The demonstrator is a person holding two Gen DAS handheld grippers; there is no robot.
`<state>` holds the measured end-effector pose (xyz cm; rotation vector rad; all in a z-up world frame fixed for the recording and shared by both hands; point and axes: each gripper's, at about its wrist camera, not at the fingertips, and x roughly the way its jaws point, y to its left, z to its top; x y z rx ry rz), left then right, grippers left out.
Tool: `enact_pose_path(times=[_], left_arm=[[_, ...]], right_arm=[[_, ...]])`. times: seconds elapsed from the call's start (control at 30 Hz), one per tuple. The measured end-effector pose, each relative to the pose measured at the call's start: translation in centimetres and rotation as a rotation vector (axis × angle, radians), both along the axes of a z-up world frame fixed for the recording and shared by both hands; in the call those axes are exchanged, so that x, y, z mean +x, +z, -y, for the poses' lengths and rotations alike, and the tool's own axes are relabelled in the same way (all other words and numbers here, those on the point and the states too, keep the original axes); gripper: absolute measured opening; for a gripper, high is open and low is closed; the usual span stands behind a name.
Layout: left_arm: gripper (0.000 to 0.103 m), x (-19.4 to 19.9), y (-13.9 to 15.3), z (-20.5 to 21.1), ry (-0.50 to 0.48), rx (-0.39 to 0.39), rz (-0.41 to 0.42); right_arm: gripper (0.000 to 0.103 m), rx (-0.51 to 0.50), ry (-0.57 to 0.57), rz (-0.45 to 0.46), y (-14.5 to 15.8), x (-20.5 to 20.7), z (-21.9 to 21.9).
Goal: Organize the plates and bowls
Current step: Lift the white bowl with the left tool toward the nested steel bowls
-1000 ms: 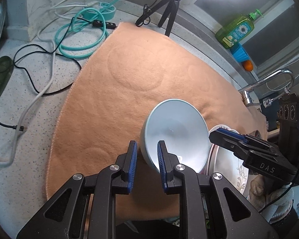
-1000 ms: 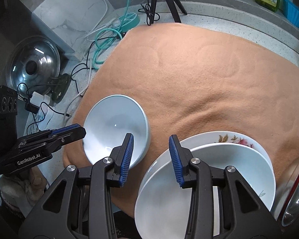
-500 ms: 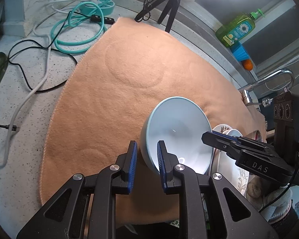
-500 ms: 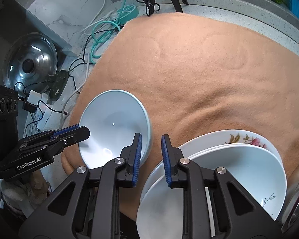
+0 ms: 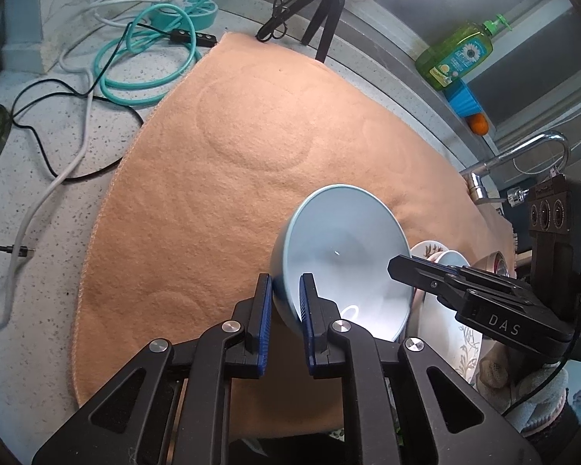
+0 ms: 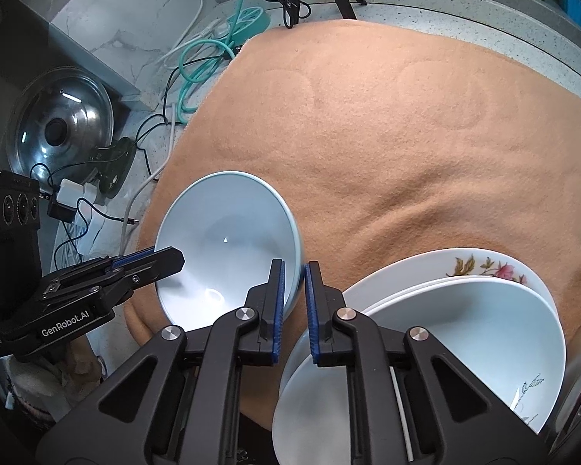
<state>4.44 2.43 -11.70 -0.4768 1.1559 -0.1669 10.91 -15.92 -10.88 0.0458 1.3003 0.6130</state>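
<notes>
1. One peach felt mat (image 5: 251,178) spread over speckled countertop (image 5: 50,201).
2. Stacked white floral plates (image 6: 464,310) on mat, right of bowl.
3. Pale blue ceramic bowl (image 5: 344,255) tilted, over mat's near edge.
4. Left gripper (image 5: 284,302) clamped on bowl's left rim.
5. Right gripper (image 6: 293,294) clamped on opposite rim.

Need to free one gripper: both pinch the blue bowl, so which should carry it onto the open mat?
Left, probably. The left gripper clamps the bowl rim on the open mat side; the right gripper sits beside the plate stack, handy for those.
</notes>
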Motion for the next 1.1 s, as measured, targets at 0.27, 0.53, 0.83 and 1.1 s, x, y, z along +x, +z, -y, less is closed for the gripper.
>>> enact_pose_path(times=[0.27,0.53,0.83,1.1], left_arm=[[0.012,0.1,1.7,0.6,-0.008,-0.004,0.038],[0.012,0.4,3.8,1.9,-0.039,-0.005,0.088],[0.012,1.0,5.9,4.9,-0.1,-0.014,0.133],[0.012,1.8,7.2,8.5,-0.175,-0.019,0.163]], right_arm=[[0.01,0.021,-0.017,0.02,1.4,-0.1,1.1],[0.01,0.049,-0.049,0.05,3.7,-0.2,3.1],[0.011,0.066,-0.103,0.088,6.1,-0.7,6.3],[0.011,0.071,-0.175,0.107,7.4,-1.4,10.6]])
